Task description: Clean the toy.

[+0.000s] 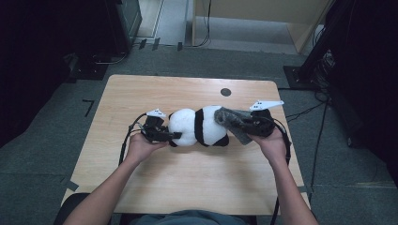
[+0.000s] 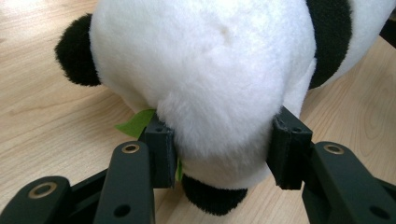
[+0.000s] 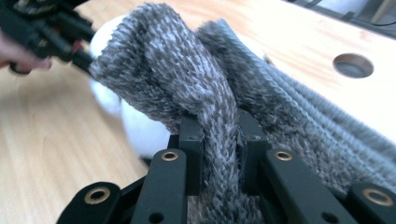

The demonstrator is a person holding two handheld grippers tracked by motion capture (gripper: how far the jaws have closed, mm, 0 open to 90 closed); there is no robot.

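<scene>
High view: panda (image 1: 197, 126) between left gripper (image 1: 165, 136), right gripper (image 1: 244, 124).

Plush panda (image 1: 199, 126) lies on its side across the middle of the table (image 1: 187, 178), long axis left-right. Left gripper (image 1: 165, 135) sits at the panda's left end, jaws on either side of the plush, pads (image 2: 161, 149) pressed into it. A small leaf tag (image 2: 135, 123) pokes out between the left pad and the plush. Right gripper (image 1: 246, 123) is at the panda's right end, pinching a knitted cloth (image 1: 234, 122) between its jaws; the cloth drapes over the panda's right end. Round hole (image 1: 225, 92) in the tabletop lies behind the panda, toward the far edge. Hands come in from the near edge, one per gripper, well apart.
</scene>
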